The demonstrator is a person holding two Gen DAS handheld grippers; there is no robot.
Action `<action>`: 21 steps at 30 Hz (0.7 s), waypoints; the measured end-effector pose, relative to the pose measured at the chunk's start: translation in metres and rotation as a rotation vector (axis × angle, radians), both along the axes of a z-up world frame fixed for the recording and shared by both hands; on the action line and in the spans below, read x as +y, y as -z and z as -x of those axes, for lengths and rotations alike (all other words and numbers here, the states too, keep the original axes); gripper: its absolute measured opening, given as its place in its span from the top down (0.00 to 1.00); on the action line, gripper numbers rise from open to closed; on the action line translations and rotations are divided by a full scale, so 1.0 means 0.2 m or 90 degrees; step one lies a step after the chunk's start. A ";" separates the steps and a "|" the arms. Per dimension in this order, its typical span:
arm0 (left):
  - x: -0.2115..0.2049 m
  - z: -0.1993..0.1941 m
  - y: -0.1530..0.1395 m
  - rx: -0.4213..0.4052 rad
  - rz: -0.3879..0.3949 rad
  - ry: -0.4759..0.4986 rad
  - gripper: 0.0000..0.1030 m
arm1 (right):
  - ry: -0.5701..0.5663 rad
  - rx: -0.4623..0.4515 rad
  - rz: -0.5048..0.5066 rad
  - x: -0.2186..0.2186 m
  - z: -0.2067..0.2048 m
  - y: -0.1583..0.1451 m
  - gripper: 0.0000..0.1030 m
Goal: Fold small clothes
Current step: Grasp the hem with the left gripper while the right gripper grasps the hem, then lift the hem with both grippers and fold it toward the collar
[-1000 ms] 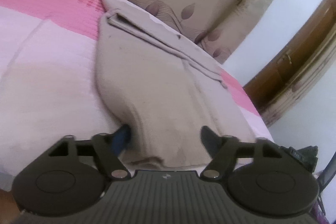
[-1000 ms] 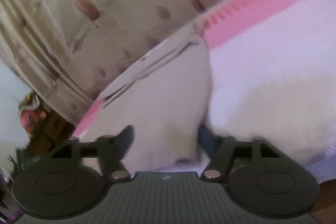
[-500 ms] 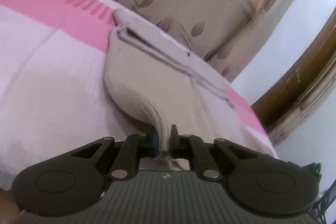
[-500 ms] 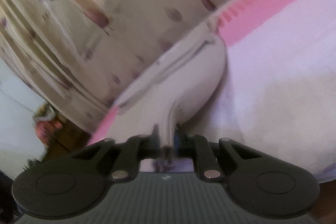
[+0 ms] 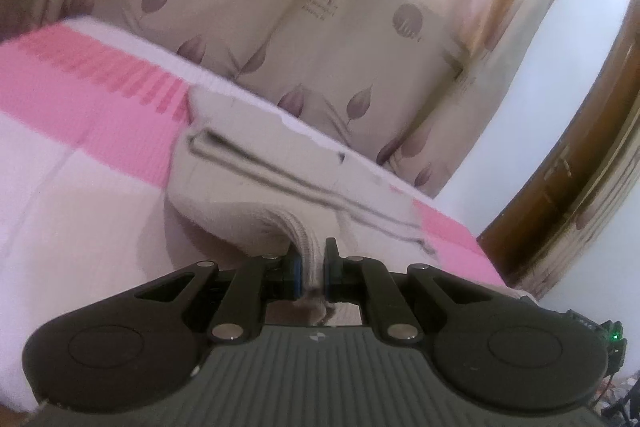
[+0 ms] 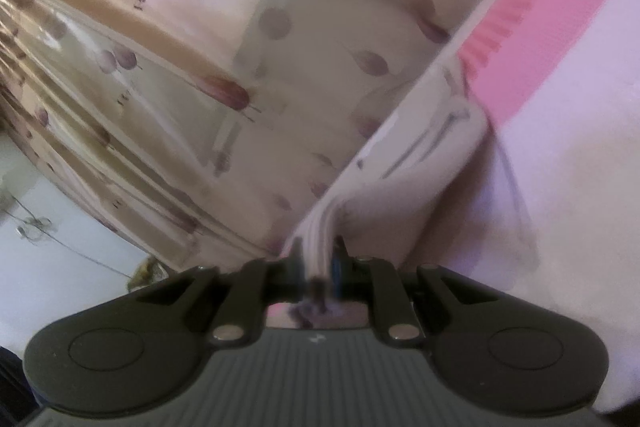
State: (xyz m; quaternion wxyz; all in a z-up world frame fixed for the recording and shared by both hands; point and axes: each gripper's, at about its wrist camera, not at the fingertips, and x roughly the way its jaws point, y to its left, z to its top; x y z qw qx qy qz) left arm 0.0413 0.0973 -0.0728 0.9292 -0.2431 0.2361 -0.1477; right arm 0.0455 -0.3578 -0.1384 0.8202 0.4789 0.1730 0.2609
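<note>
Setting: pink-and-white bed under you, leaf-print curtain hanging just behind its far edge.
Left jaws: your left gripper is closed tight on a bunched, ribbed fold of the beige garment, with the cloth pinched between the blue pads.
Right jaws: your right gripper is clamped the same way on another gathered edge of the beige garment; that view is blurred, so you cannot read the pads clearly.
Garment: its near edge is lifted off the bed and rises into both grips, while the far part lies flat near the bed's far edge, with a dark-lined seam or band across it.
Step in hand: judging by the raised near edge, you are at the carry-over stage of a fold, bringing the near hem toward the far part.
Next move: likely travel both grippers forward together, level with each other, and lay the held edge onto the flat far part before releasing.
Watch for: uneven travel skewing the fold, or the cloth sliding toward the far edge of the bed.
</note>
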 end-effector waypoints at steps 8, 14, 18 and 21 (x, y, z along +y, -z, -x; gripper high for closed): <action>0.00 -0.10 -0.11 -0.036 0.019 -0.035 0.90 | 0.017 -0.023 -0.028 -0.03 -0.10 -0.09 0.87; -0.01 -0.20 -0.18 -0.060 0.014 -0.055 0.90 | 0.030 -0.036 -0.033 -0.07 -0.21 -0.14 0.87; -0.02 -0.30 -0.22 -0.067 0.017 -0.070 0.90 | 0.036 -0.044 -0.026 -0.10 -0.33 -0.19 0.87; -0.02 -0.38 -0.24 -0.070 0.020 -0.084 0.90 | 0.041 -0.050 -0.016 -0.12 -0.43 -0.23 0.87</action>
